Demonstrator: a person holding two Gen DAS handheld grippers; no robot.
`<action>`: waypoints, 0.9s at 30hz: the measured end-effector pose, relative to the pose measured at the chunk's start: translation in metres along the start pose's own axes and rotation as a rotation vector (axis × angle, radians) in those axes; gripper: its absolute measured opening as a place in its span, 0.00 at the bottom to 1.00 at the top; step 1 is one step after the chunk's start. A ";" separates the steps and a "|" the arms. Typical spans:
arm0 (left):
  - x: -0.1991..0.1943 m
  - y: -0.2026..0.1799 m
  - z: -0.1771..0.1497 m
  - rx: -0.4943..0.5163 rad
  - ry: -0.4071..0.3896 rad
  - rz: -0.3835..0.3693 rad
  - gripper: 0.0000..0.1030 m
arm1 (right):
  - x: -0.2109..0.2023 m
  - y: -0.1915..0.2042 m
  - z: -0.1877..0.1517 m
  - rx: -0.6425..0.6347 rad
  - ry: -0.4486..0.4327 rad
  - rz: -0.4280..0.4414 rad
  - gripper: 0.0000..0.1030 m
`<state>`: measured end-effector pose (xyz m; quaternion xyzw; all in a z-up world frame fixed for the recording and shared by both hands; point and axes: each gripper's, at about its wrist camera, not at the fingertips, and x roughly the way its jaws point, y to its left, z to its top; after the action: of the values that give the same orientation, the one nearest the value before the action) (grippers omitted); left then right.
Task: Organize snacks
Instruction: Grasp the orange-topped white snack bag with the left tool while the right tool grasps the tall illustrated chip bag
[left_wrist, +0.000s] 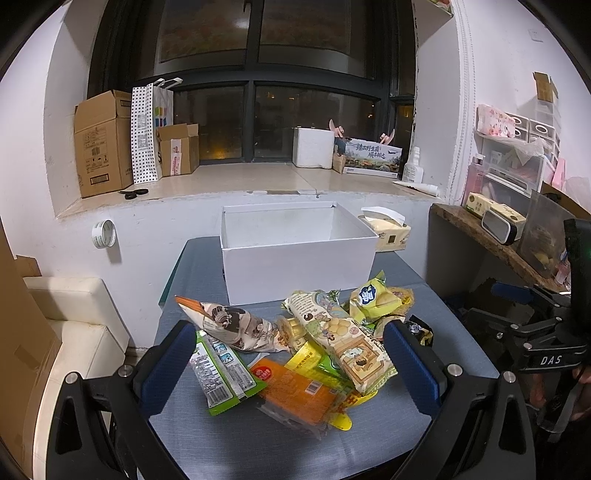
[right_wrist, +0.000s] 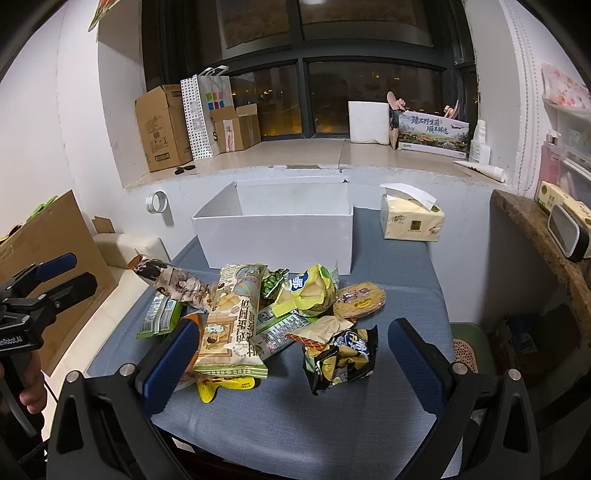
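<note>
Left wrist view: left gripper (left_wrist: 288, 369) hanging wide open over crinkly snack packets (left_wrist: 314, 347) heaped before empty white cardboard box (left_wrist: 295, 254). Right gripper (right_wrist: 291, 362) likewise gaping, holding nothing. Sorting seems unstarted; next, pinching one packet.

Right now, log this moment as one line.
stage: start | left gripper: open over snack pile | right gripper: open over pile | white box: empty, behind pile | nothing held

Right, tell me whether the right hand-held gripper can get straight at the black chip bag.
Probably yes. The right hand-held gripper is open and the black chip bag lies between its fingers at the near edge of the snack pile, with nothing on top of it.
</note>
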<state>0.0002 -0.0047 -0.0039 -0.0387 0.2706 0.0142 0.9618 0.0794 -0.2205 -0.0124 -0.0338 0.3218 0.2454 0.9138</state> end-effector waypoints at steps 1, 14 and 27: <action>0.000 0.000 0.000 0.000 -0.001 0.000 1.00 | 0.002 0.003 0.001 -0.013 0.003 0.005 1.00; -0.004 0.018 -0.006 -0.023 -0.020 0.037 1.00 | 0.120 0.053 0.024 -0.131 0.244 0.161 1.00; 0.010 0.049 -0.023 -0.085 -0.024 0.054 1.00 | 0.195 0.062 -0.002 -0.125 0.412 0.096 0.40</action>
<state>-0.0057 0.0427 -0.0316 -0.0719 0.2592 0.0519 0.9617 0.1799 -0.0831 -0.1255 -0.1244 0.4869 0.2963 0.8122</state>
